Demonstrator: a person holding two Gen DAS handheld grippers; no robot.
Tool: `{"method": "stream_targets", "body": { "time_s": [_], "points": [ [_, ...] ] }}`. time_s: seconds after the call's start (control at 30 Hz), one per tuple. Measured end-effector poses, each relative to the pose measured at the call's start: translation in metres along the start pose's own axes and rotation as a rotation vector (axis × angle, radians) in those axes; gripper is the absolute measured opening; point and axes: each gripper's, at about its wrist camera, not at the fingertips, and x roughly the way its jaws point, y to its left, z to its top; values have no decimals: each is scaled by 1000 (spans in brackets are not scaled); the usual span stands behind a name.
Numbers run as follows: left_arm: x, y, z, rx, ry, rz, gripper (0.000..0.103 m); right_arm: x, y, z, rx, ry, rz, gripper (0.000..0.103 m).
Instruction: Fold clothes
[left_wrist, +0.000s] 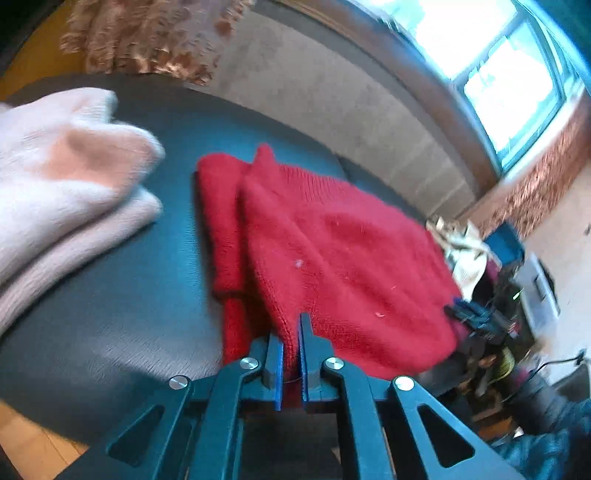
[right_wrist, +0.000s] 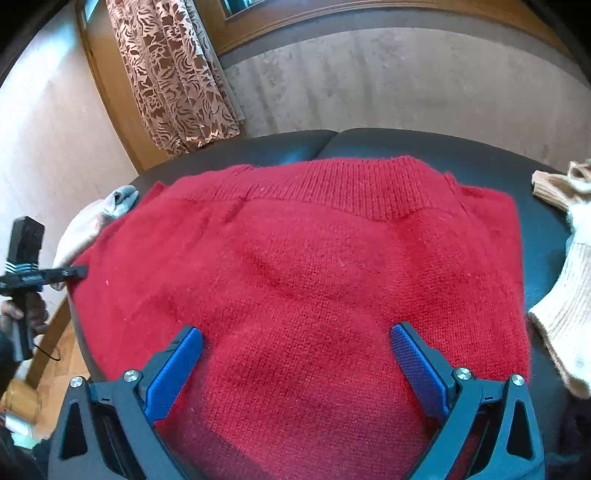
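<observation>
Where the left claw (left_wrist: 290, 334) pinches, the red sweater's (left_wrist: 332, 251) edge hides.

We saw a deep red knitted sweater (right_wrist: 303, 280) spread between and beyond the right gripper's (right_wrist: 297, 350) wide-set jaws, whose pads (right_wrist: 417, 365) were bright blue on black frames. Left of the left gripper's (left_wrist: 290, 343) jaws lay a pale pink knit (left_wrist: 62, 177); right of the right jaws lay a cream ribbed knit (right_wrist: 569, 302). The surface beneath (left_wrist: 147, 266) was black. Far beyond the jaws hung a curtain (right_wrist: 173, 74) patterned in brown and beige leaves.
</observation>
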Motion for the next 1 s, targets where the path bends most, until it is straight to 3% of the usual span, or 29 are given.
{"method": "stream_targets", "body": {
  "time_s": [0.07, 0.13, 0.23, 0.4, 0.6, 0.67, 0.77, 0.9, 1.0],
  "points": [
    [-10, 7, -8, -20, -3, 20, 4, 1, 2, 2, -10, 1, -11, 103],
    [1, 16, -20, -30, 66, 79, 4, 2, 4, 4, -20, 0, -22, 103],
    [2, 23, -25, -97, 54, 44, 4, 1, 3, 9, -34, 0, -36, 103],
    [-5, -4, -29, -2, 97, 9, 7, 3, 5, 13, -51, 4, -56, 103],
    [-25, -4, -8, -25, -13, 157, 20, 4, 7, 12, -60, -3, -67, 103],
    [-19, -18, 10, 19, -49, 178, 32, 4, 7, 12, -61, -5, -68, 103],
    [0, -47, 37, 130, -62, 207, 38, 4, 7, 11, -60, -8, -67, 103],
    [45, -88, 63, 270, 13, 175, 52, 3, 6, 11, -55, -15, -61, 103],
    [87, -106, 83, 338, 60, 193, 52, 2, 5, 10, -49, -22, -53, 103]
  ]
}}
